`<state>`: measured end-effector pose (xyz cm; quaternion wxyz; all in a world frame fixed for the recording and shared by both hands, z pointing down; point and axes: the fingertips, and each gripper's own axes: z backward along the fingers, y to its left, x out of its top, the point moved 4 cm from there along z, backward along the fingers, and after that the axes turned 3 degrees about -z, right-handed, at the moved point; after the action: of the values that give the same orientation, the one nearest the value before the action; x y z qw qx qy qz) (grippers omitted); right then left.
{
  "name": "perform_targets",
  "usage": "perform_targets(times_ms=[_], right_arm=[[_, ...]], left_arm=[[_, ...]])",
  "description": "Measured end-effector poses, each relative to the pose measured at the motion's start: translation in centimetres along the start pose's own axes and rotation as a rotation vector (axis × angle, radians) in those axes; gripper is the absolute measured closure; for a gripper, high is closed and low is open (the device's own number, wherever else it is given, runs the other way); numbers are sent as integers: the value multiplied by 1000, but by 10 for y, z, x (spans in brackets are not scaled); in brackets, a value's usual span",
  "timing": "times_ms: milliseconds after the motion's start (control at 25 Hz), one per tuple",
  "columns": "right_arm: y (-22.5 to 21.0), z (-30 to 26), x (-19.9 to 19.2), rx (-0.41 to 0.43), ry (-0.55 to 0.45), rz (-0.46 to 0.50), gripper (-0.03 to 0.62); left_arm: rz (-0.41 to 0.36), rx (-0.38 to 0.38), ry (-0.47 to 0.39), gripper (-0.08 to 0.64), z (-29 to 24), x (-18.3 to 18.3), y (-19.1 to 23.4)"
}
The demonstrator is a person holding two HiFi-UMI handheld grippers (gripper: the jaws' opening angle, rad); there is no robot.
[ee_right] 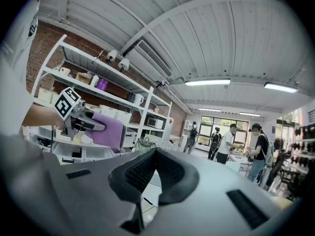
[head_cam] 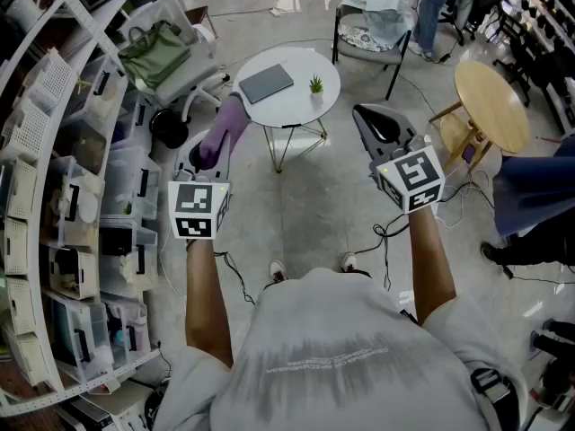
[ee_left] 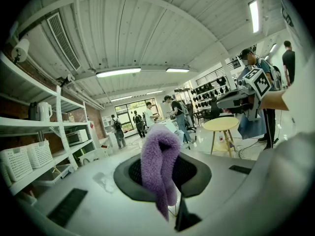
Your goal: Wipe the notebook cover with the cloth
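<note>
Concrete flooring is spreading underfoot. Nearest, the left gripper is pinching the purple cloth; the right gripper is hanging closed, empty. Farther ahead, the notebook is lying on the round table, wiping apparently unstarted.

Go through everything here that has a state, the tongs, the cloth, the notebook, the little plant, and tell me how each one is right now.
Left tongs: shut on the cloth.
Right tongs: shut, nothing between them.
Cloth: pinched in the left tongs, held in the air.
Notebook: closed, flat on the round table.
Plant: upright, beside the notebook.
</note>
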<state>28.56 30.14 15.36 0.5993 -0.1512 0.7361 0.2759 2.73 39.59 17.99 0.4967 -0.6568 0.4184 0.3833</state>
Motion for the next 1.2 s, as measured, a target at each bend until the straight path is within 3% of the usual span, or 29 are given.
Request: perform_targets(times_ms=[480, 720, 880, 1200], right_arm=[[3, -7, -10, -11, 27, -51, 591], [14, -33, -9, -38, 32, -48, 591], [32, -52, -1, -52, 26, -43, 591], [71, -86, -1, -111, 67, -68, 591]], left_arm=[[30, -21, -54, 511, 1, -9, 3], [41, -20, -111, 512, -7, -24, 33], [74, -58, -112, 511, -10, -39, 59], [55, -136, -87, 511, -11, -61, 99]])
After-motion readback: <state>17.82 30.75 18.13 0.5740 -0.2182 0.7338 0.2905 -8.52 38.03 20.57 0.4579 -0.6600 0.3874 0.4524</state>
